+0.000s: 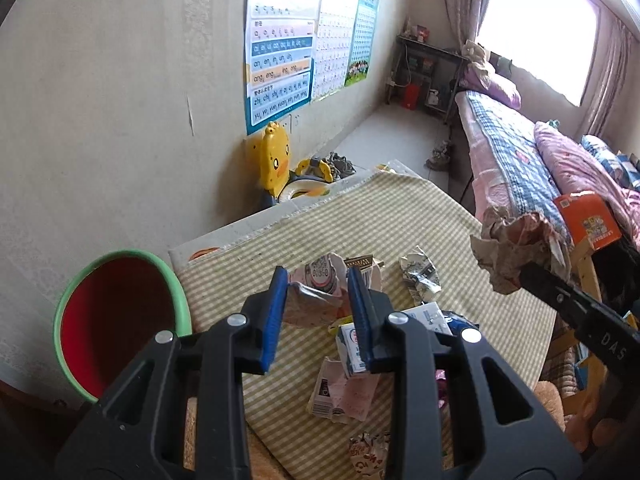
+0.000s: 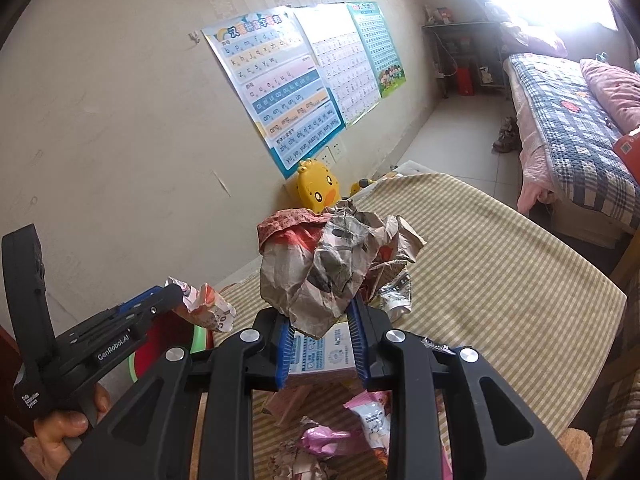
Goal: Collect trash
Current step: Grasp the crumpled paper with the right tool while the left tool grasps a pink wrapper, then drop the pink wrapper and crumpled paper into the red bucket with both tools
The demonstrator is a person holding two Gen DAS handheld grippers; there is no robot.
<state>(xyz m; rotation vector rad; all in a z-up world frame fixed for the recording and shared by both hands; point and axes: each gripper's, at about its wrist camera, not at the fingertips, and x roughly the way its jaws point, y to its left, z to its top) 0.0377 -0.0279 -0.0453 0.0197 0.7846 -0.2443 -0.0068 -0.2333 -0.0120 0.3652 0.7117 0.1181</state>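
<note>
Two hand-held grippers above a bench [image 1: 460,216] covered in green-checked cloth. The left gripper [image 1: 318,308] is closed on a crumpled printed wrapper [image 1: 316,288]; the right wrist view confirms this, showing the wrapper pinched at that gripper's tips. The right gripper [image 2: 320,344] is closed on a large wad of crumpled brown paper [image 2: 332,264], which bulges above and beyond its blue pads [image 2: 285,354] and is lifted clear of the bench. The red bin with a green rim [image 1: 120,320] stands off the bench edge at 9 o'clock in the left wrist view, its mouth open and facing the camera.

Remaining trash lies on the cloth: a small white carton [image 1: 352,346], a flattened pink-and-white packet [image 1: 344,396], a crushed silver-grey wrapper [image 1: 420,276] at 2 o'clock of the left gripper, and a pink packet [image 2: 368,420] below the right gripper.

Judged step: carrying both held pieces to the bin. To do it well, bring each gripper over the middle of the rim before letting go, since light paper tends to drift or cling to the pads. The brown wad is bulky and held only at its lower fold, so it is best kept level and moved steadily. The left gripper is nearer the bin and should release first, leaving room for the right.
</note>
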